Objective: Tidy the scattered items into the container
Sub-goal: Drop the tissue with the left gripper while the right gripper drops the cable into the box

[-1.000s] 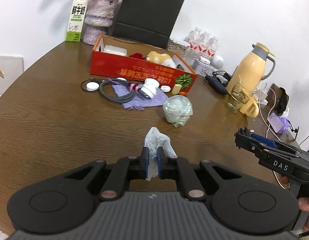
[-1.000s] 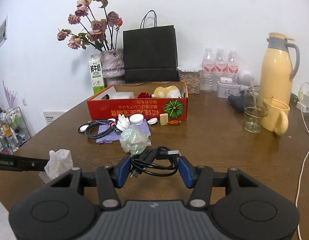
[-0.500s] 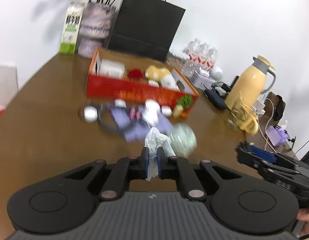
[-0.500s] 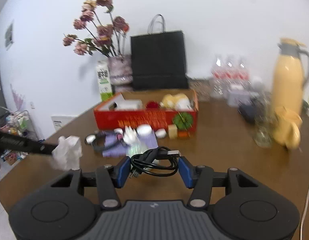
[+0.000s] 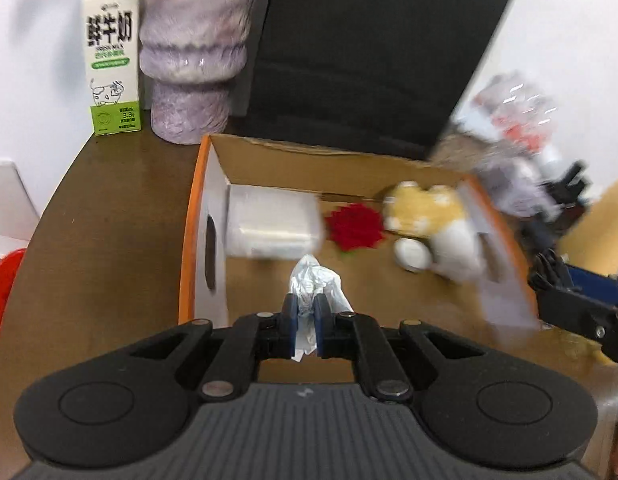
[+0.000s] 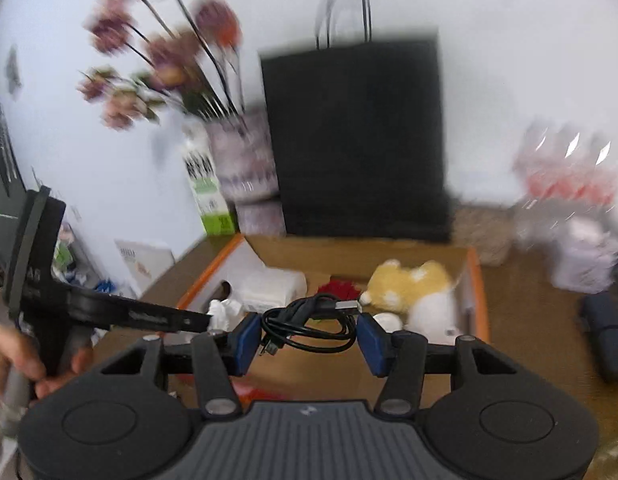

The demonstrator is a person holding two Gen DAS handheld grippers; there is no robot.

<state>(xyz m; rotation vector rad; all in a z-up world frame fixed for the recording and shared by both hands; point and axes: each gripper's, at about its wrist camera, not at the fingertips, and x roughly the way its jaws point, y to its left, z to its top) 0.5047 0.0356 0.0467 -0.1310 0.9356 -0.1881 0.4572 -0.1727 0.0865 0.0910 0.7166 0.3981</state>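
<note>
While both claws are hanging over the open cardboard box (image 5: 389, 168) on the tabletop (image 5: 109, 216), my right claw (image 6: 309, 334) is clamping a coiled black cable (image 6: 309, 326) above the plush toy (image 6: 413, 284), and my left claw (image 5: 305, 312) is pinching a crumpled white tissue (image 5: 315, 280) near the white packet (image 5: 273, 226).

The flowers (image 6: 157, 76) and the bottles (image 6: 565, 168) are too blurry to see well, the vase (image 5: 193, 40) is cut off at the top, and the hand (image 6: 13, 364) is cut off at the side.
</note>
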